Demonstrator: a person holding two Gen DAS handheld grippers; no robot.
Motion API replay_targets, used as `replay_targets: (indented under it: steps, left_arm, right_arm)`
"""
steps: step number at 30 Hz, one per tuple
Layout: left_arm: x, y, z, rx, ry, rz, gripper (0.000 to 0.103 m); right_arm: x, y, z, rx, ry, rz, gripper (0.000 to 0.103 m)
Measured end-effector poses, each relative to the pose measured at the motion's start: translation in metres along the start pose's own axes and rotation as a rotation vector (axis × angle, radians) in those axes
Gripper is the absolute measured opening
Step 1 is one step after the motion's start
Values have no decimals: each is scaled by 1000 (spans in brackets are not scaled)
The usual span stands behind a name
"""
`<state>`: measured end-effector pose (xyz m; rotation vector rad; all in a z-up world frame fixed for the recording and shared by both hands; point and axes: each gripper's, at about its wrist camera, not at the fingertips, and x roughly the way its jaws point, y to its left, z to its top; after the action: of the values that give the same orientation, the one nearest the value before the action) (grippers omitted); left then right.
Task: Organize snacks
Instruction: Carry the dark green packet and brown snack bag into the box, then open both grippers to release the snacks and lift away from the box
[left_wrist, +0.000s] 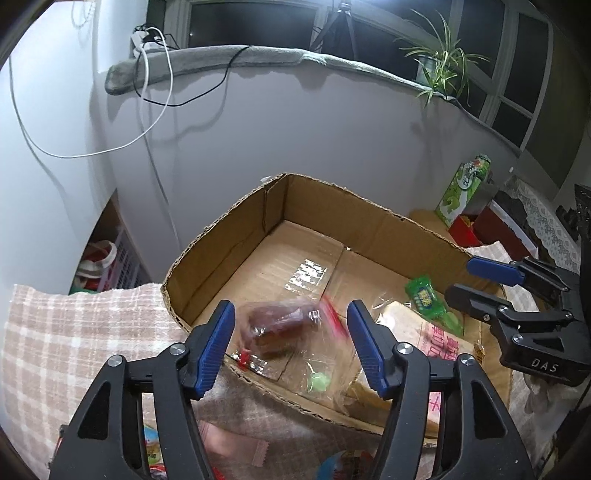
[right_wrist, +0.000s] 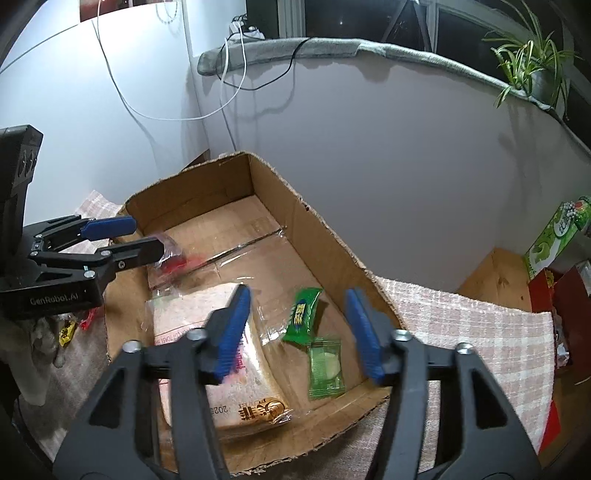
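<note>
Your left gripper (left_wrist: 290, 341) has its jaws apart around a blurred clear snack bag (left_wrist: 286, 326) over the cardboard box's (left_wrist: 221, 236) near-left rim; it could snag there. Your right gripper's (right_wrist: 297, 332) jaws stand apart, empty.

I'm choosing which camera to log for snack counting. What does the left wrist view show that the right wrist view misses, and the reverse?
Only the left wrist view shows the dark brown snack inside its clear bag, blurred between the open left claw, and a pink basket on the floor.

Only the right wrist view shows the pale green packet flat and whole, and small red and yellow candies outside the box.

Both show the cardboard box, bread bag, green candy, green carton, potted plant and checked cloth.
</note>
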<state>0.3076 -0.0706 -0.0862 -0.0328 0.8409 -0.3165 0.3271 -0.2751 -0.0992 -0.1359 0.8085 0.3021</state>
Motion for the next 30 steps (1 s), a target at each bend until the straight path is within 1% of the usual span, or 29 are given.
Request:
replay_targets:
  steps: [7,14,21,30]
  left_arm:
    - [-9,0,0,-1,-15,-2,63]
    - [-27,2,-3,-8,-37,2,63]
    - [-62,9,-12,-24,-75,4,63]
    - [-121,31,-36,-60,-128,15,63]
  right_arm:
    - [-8,3,1,-4,-7,7,58]
    - [-26,9,-1,-6,-23,4,58]
    - [-57,26,-8,-13,-57,19,58]
    - [-96,56,-31,-30,-89,58,58]
